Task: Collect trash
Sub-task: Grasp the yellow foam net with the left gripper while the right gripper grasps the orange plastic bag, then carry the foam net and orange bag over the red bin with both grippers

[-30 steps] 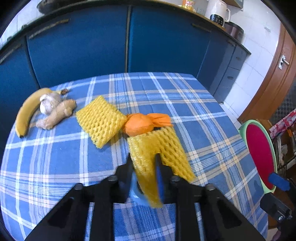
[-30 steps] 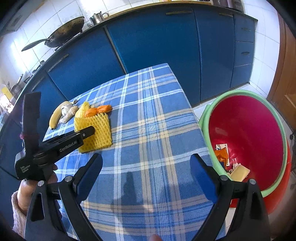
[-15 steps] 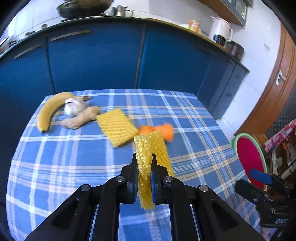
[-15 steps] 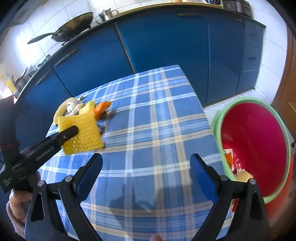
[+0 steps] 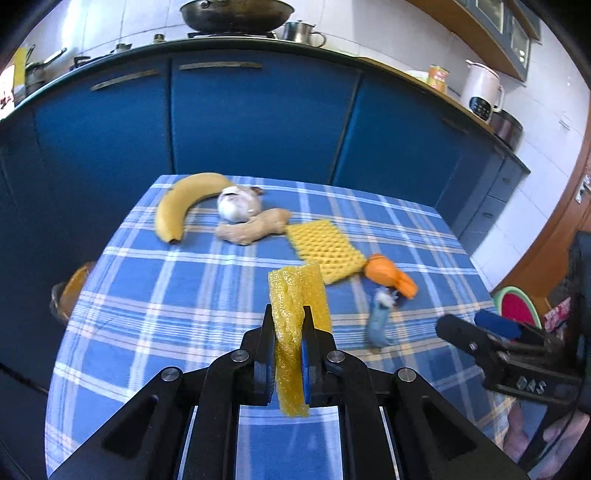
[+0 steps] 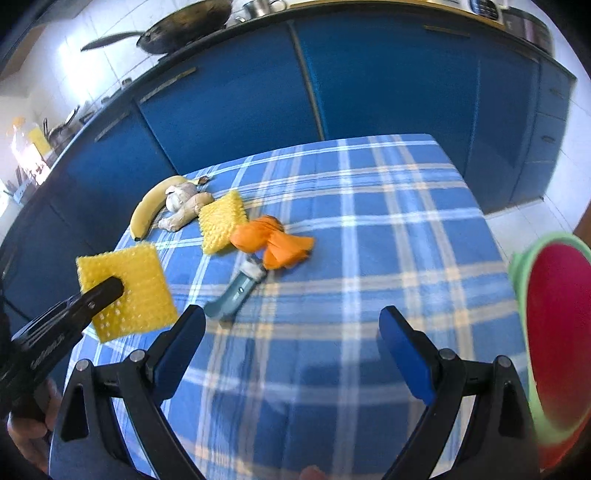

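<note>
Left gripper [image 5: 288, 350] is clamped on a yellow foam net [image 5: 295, 317], lifted above the checked table [image 5: 147, 295]; right gripper [image 6: 291, 343] is held open, empty. Light and squashy, the net is best pinched mid-sheet.

A banana [image 5: 177, 206], a garlic bulb [image 5: 236, 206] and a ginger root [image 5: 251, 229] are seen together, upper left of centre, on the checked tabletop [image 5: 184, 314]. Behind it, blue cabinets [image 5: 258, 118] are topped by a wok [image 5: 232, 13] and a white kettle [image 5: 480, 90].
</note>
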`<state>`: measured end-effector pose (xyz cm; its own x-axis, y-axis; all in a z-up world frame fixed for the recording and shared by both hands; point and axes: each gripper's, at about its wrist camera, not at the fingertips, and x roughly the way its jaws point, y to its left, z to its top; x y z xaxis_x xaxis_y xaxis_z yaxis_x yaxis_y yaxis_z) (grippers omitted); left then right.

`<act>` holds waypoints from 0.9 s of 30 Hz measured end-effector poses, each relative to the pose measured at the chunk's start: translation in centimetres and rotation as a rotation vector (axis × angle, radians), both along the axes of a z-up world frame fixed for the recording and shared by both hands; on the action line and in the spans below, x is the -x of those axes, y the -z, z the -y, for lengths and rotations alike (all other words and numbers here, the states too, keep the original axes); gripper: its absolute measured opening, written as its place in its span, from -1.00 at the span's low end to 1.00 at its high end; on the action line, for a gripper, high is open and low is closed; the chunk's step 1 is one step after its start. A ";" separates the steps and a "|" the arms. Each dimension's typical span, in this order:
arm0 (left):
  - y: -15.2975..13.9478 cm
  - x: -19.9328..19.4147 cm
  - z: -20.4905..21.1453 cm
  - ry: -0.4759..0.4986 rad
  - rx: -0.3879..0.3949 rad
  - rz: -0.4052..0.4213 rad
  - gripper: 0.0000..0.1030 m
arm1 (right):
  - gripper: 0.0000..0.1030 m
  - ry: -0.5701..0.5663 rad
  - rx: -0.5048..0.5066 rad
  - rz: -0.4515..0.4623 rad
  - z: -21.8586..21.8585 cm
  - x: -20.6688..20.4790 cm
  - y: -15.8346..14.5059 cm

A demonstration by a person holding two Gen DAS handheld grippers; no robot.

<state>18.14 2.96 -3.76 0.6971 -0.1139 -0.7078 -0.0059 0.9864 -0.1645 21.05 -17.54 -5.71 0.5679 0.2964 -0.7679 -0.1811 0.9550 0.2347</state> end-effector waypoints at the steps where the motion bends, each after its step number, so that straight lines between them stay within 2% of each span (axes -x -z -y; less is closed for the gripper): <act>1: 0.1 0.0 -0.2 -0.004 -0.003 0.001 -0.80 | 0.83 -0.005 0.007 -0.002 -0.4 -0.5 0.1; 11: 0.7 -0.5 -0.9 -0.005 0.020 -0.008 -0.80 | 0.79 -0.076 0.093 -0.046 -4.3 -6.7 2.1; 13: 0.8 -0.6 -0.9 -0.001 0.022 -0.009 -0.80 | 0.62 -0.072 0.100 -0.057 -4.3 -7.4 2.6; 15: 0.8 -0.7 -0.8 0.005 0.027 -0.010 -0.80 | 0.56 -0.068 0.090 -0.076 -4.2 -8.0 3.1; 19: 0.9 -0.8 -0.4 0.014 0.030 -0.012 -0.80 | 0.13 -0.085 0.069 -0.083 -4.1 -8.1 3.6; 22: 1.0 -0.8 -0.2 0.021 0.034 -0.011 -0.80 | -0.10 -0.094 0.067 -0.072 -3.8 -7.7 3.5; 27: 0.5 -0.4 0.2 0.031 0.034 0.000 -0.80 | -0.23 -0.083 0.010 -0.053 -2.7 -6.4 2.9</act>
<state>18.56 2.75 -4.28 0.6928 -0.1599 -0.7032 0.0251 0.9799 -0.1981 27.49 -14.84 -8.66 0.5002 0.3332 -0.7992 -0.2470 0.9396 0.2371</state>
